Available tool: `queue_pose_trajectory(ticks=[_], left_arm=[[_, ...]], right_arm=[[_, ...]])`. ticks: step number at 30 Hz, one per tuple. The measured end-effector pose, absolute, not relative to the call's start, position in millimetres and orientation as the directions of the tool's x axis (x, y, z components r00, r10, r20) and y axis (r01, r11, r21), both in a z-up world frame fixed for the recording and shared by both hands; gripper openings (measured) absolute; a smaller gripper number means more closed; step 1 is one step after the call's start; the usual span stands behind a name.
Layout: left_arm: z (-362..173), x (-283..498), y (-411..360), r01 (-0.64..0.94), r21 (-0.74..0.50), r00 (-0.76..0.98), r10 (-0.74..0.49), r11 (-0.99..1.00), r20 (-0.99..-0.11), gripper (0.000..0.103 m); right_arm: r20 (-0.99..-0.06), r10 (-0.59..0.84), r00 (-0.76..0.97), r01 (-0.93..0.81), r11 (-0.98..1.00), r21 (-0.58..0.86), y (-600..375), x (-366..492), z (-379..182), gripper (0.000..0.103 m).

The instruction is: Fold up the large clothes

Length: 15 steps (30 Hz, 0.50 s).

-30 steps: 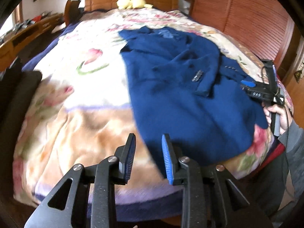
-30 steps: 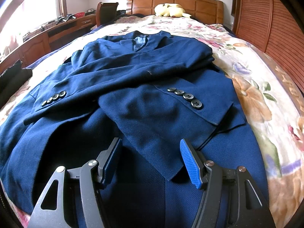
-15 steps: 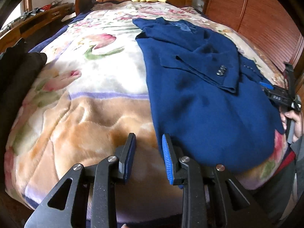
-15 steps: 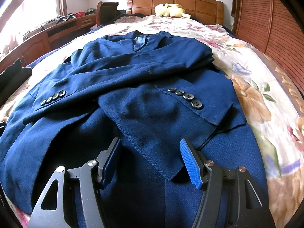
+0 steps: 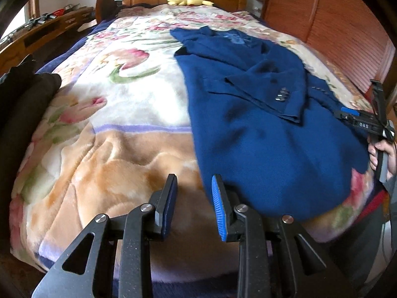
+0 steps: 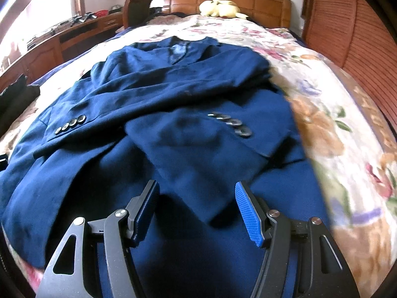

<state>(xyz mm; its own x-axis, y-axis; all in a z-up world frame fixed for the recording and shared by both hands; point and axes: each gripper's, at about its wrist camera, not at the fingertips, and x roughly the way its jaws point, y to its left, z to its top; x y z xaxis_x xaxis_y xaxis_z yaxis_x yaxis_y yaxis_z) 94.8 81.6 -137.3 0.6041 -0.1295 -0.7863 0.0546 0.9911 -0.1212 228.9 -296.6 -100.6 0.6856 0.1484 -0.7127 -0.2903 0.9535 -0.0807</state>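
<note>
A navy blue suit jacket lies flat on the bed, collar toward the headboard, both sleeves folded across its front with cuff buttons showing. In the left wrist view the jacket lies to the right. My left gripper is open and empty, just above the blanket beside the jacket's lower left hem. My right gripper is open and empty, low over the jacket's hem; it also shows in the left wrist view at the far right.
The bed carries a floral blanket and ends at a wooden headboard with a yellow plush toy. A wooden wardrobe stands to the right, a desk to the left. Dark clothing lies at the bed's left edge.
My left gripper has swung toward the jacket's lower left hem. My right gripper has pulled back and risen a little over the hem. Both stay open.
</note>
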Motion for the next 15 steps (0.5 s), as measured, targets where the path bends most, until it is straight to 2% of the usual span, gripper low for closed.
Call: queue_pose_trajectory(ticks=[4,7,15], left_arm=[[-133,87,72,0.105,-0.171,0.602,-0.199,0.980,-0.773,0.030],[-136,88,69,0.102,-0.167,0.597,-0.195,0.981,-0.778,0.030],[-140,86,72,0.075,-0.200,0.599,-0.205,0.977,-0.774,0.030]], right_arm=[[-0.696,0.076,0.714,-0.235,0.963,-0.135,-324,212,-80,0.065],[-0.697,0.012,0.717,-0.192,0.964,-0.181,-347,199,-72,0.065],[-0.763,-0.004,0.646,-0.157,0.978,-0.138,-383,170,-83,0.065]])
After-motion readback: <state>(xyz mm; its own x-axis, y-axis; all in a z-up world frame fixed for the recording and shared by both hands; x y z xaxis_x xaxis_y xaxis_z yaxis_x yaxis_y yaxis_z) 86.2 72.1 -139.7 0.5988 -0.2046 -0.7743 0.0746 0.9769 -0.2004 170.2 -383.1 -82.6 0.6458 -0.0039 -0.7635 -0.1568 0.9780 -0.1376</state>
